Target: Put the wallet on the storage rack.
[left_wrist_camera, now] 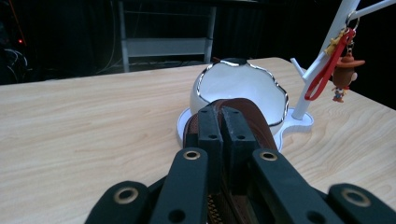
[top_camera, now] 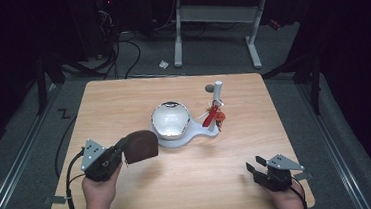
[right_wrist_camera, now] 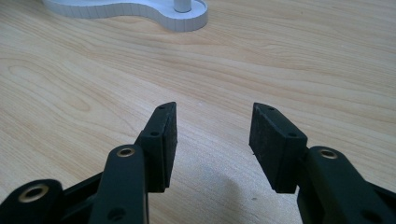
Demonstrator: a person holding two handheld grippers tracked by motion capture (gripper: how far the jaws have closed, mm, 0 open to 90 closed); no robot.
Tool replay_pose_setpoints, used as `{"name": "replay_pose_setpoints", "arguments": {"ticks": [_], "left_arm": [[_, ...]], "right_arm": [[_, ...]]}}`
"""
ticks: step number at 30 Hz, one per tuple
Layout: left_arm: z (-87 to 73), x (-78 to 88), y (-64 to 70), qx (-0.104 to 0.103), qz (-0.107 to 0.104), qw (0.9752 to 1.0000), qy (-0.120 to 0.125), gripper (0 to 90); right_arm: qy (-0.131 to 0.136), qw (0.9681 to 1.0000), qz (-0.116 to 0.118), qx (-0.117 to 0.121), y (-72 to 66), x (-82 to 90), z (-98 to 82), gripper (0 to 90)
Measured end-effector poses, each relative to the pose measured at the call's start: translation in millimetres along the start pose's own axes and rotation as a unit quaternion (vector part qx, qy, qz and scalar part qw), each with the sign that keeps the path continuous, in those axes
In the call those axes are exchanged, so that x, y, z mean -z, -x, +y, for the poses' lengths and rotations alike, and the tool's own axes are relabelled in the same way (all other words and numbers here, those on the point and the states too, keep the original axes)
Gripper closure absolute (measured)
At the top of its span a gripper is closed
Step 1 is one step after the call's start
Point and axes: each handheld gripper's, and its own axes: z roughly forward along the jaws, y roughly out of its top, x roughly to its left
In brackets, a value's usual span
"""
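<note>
- High view: our left gripper [top_camera: 119, 151] clamps a rounded brown leather pouch [top_camera: 139, 145] off the table [top_camera: 123, 99], its long axis aimed at the glossy white bowl [top_camera: 170, 119].
- Left gripper view: the pouch's ribbed edge [left_wrist_camera: 252, 123] runs between the jaws.
- Right gripper view: our right gripper [right_wrist_camera: 212, 144] stands released over woodgrain.

- Lab / recording setup, not a home: lone wooden counter [top_camera: 123, 104] on grey carpet floor [top_camera: 25, 127], dark all round.
- Cable bundles [top_camera: 114, 55] trail across floor at back.
- White metal desk frame [top_camera: 216, 17] behind.
- Metal floor rails [top_camera: 22, 152] flank the counter.
</note>
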Motion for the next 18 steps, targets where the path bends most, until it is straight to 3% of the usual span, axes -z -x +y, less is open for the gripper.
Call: {"name": "replay_pose_setpoints", "arguments": {"ticks": [6, 18], "left_arm": [[20.7, -12.9, 4.0, -0.020, 0.006, 0.9997, -0.012, 87.6], [52.0, -40.9, 7.4, -0.034, 0.019, 0.9988, -0.030, 87.6]], "right_arm": [[0.003, 1.0000, 0.003, 0.004, 0.9, 1.8, 0.1, 52.1], [0.008, 1.0000, 0.006, 0.001, 3.0, 3.3, 0.2, 52.2]]}}
